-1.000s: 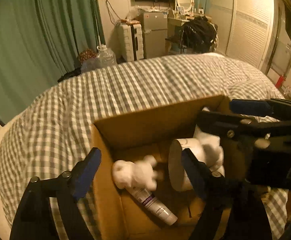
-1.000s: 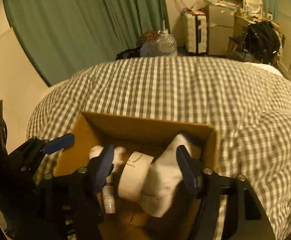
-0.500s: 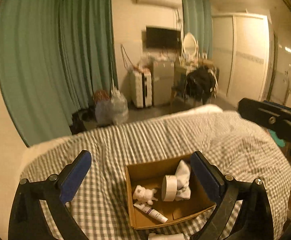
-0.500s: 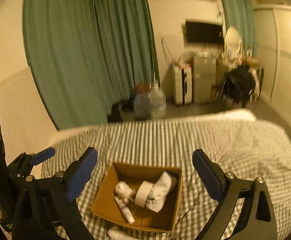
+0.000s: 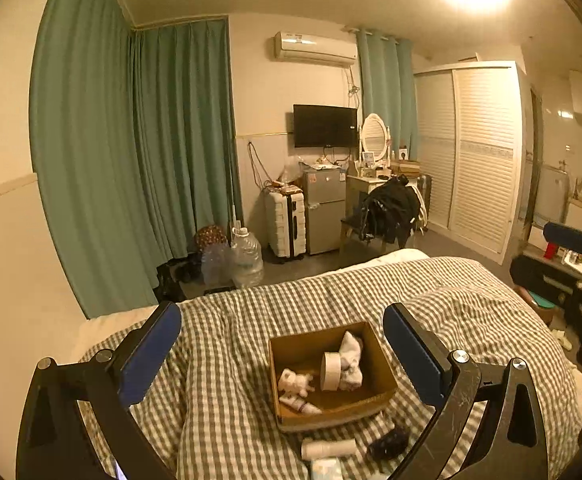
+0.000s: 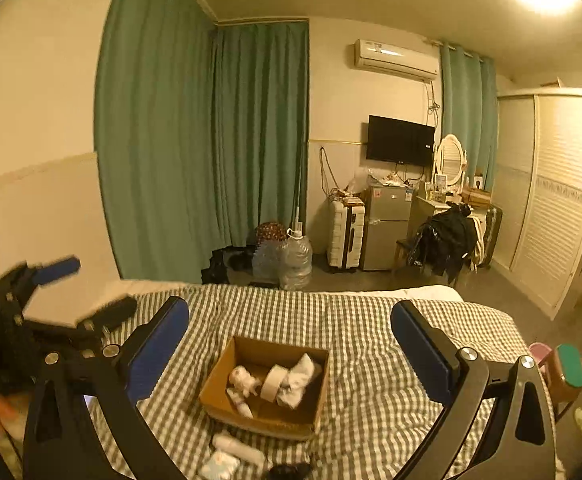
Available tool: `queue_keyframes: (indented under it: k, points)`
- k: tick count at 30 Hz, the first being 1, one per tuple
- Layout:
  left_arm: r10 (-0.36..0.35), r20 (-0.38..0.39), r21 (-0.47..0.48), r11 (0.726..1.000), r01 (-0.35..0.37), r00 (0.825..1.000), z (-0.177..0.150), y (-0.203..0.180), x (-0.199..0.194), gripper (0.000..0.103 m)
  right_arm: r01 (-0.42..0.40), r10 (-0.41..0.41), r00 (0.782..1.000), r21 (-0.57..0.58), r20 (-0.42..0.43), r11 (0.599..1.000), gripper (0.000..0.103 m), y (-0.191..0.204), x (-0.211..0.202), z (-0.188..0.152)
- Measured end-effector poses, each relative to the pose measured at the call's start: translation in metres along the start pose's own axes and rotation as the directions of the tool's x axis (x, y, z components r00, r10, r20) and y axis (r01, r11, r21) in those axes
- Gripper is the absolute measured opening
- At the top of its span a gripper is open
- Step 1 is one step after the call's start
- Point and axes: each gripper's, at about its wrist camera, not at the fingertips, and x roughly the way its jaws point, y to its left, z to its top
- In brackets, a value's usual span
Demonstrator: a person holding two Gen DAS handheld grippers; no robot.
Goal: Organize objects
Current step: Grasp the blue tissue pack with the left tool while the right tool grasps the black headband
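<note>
A brown cardboard box (image 5: pixel 383 376) (image 6: pixel 315 392) sits on the checked bed. It holds a tape roll (image 5: pixel 330 371) (image 6: pixel 271 383), a white sock (image 5: pixel 351 360) (image 6: pixel 300 378), a small white plush toy (image 5: pixel 295 383) (image 6: pixel 243 379) and a tube (image 5: pixel 300 404) (image 6: pixel 239 401). In front of the box lie a white tube (image 5: pixel 328 448) (image 6: pixel 238 449), a pale packet (image 5: pixel 325 469) (image 6: pixel 219 465) and a dark bundle (image 5: pixel 389 442) (image 6: pixel 289 471). My left gripper (image 5: pixel 282 354) and right gripper (image 6: pixel 289 348) are both open, empty, high above and well back from the box.
The grey-and-white checked bedcover (image 5: pixel 227 360) fills the foreground. Beyond the bed are green curtains (image 5: pixel 151 160), water jugs (image 5: pixel 247 256), a white suitcase (image 5: pixel 287 220), a small fridge (image 5: pixel 323 208), a chair with a black jacket (image 5: pixel 391 208) and a wardrobe (image 5: pixel 479 152).
Both grippers have pulled up and back from inside the box to high above the bed. The box now looks small, and the items in front of it have come into view.
</note>
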Motion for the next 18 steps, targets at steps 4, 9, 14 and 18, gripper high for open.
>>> queue_keyframes:
  k: [4,9,14,18]
  points:
    - [-0.002,-0.023,-0.001,1.0,0.002,1.0,-0.023,0.004,-0.014,0.103,-0.011,0.011,1.0,-0.013,-0.027,1.0,0.101,0.0,-0.019,-0.03]
    - [-0.009,-0.107,-0.02,1.0,0.007,0.994,-0.07,0.007,-0.006,0.103,-0.034,0.031,0.992,-0.022,-0.125,0.999,0.101,0.003,-0.018,-0.078]
    - [0.025,-0.186,-0.084,0.996,-0.042,0.982,-0.129,0.013,0.026,0.103,-0.05,0.043,0.975,-0.026,-0.22,0.998,0.101,0.0,0.009,-0.132]
    - [0.043,-0.26,-0.108,0.991,-0.073,0.965,-0.172,0.008,0.057,0.103,-0.057,0.052,0.949,-0.006,-0.311,0.998,0.101,-0.004,0.046,-0.18]
